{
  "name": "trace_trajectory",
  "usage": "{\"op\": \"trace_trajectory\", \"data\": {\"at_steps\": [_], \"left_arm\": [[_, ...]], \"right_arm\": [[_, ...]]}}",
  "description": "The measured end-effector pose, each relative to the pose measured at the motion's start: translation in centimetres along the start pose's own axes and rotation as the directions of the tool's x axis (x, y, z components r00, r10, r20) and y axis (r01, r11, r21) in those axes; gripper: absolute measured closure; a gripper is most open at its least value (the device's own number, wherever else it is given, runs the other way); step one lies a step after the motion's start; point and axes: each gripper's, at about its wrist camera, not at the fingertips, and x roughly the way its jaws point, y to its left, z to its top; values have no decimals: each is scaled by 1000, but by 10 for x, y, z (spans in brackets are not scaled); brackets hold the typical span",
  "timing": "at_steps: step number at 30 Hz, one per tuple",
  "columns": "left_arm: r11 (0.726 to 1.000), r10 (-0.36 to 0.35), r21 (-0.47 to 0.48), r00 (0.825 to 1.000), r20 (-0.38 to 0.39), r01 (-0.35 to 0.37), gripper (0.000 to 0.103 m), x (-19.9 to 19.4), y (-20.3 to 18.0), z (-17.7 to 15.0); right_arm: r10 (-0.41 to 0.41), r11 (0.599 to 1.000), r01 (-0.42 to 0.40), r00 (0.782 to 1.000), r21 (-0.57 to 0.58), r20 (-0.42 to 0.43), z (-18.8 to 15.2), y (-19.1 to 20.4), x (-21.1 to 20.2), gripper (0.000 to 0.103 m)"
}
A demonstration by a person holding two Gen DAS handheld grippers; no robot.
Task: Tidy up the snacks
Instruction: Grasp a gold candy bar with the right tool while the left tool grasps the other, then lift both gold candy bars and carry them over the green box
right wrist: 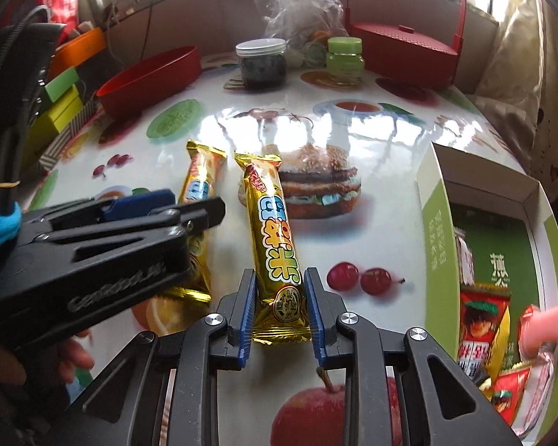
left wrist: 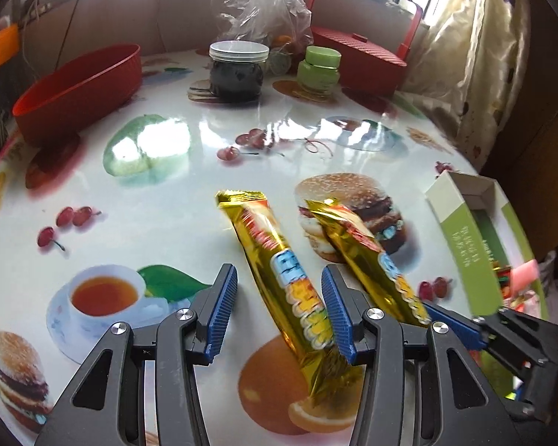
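Note:
Two gold snack bars lie on the fruit-print table. My left gripper point(left wrist: 279, 278) is open around the near half of the left bar point(left wrist: 279, 271); the bar leans against the right finger point(left wrist: 334, 312), with a gap to the left one. That bar also shows in the right wrist view point(right wrist: 201, 186), partly hidden under the left gripper's body. My right gripper point(right wrist: 280, 281) is shut on the near end of the right bar point(right wrist: 271, 230), which also shows in the left wrist view point(left wrist: 368, 252). A green and white box point(right wrist: 494, 238) with several snack packs stands at the right.
A red bowl point(left wrist: 78, 85) sits at the back left. A dark jar point(left wrist: 238, 70), a green jar point(left wrist: 320, 68), a plastic bag point(left wrist: 260, 3) and a red basket point(left wrist: 361, 55) stand at the back. Green boxes point(right wrist: 61, 107) lie at the left edge.

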Motion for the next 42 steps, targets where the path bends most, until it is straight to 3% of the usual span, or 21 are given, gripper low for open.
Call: {"op": "trace_trajectory", "data": {"at_steps": [3,7,14,17,19,24,42], "left_arm": [[999,38,24,999,0,-38,54,2,1,1],[999,40,20,999,2,-40,54,1,8,0],[998,45,37,999,15,-45,54,-2,11,-4],[998,54,32,998,21,-55,62,-3,13,-6],[998,59,24,998,24,-59,70,-5,16,-7],[998,66,18,997,27,-66,78,-6,18,-8],[1000,5,12,998,68,-6,80,-30,15,-14]], "right_arm": [[-1,1000,1,1000,8,-3,-1,-2,-1,78],[-22,1000,22,1000,1,-3,4,-2,2,66],[-66,997,66,998,-32,8,11,8,11,60],[-73,997,73,997,-20,16,11,8,11,60],[-85,996,85,996,-14,24,10,7,10,69],[-77,997,78,997,-9,30,9,6,9,81],[-29,999,28,996,16,82,2,7,-12,81]]}}
